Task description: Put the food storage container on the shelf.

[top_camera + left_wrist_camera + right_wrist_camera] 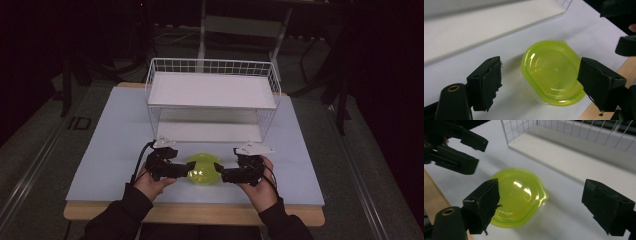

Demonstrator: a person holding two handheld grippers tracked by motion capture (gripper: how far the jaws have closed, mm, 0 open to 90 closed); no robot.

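- Nearest the viewer, at the bottom centre of the high view, a person's two hands come in over the wooden front edge of the table (195, 214), each holding a black two-jaw gripper.
- The left gripper (186, 170), lower left of centre, points in at the container from the left. In the left gripper view its jaws stand fairly wide, one on each side of the lid, with neither pad pressing on it. My reading is that it is lined up to take the lid by its edge.
- The right gripper (219, 171) mirrors it from the right. In the right gripper view its jaws gape wide, the left pad over the lid's near edge, the right pad well clear, and nothing is held. It looks placed to steady or share the lift.
- The container with the yellow-green lid (202, 169) sits on the pale blue mat (110, 150) between the two grippers, just in front of the rack. The body under the lid looks clear; I cannot tell whether anything is inside. The lid has a small tab at one corner, likely the easiest place to grip.
- Farther back, in the middle of the high view, stands a white wire rack (212, 100) with two flat shelves, its open front towards the hands, probably where the container belongs.
- No brand, label or legible writing shows on the lid, the rack or the grippers; the dark background gives nothing readable.
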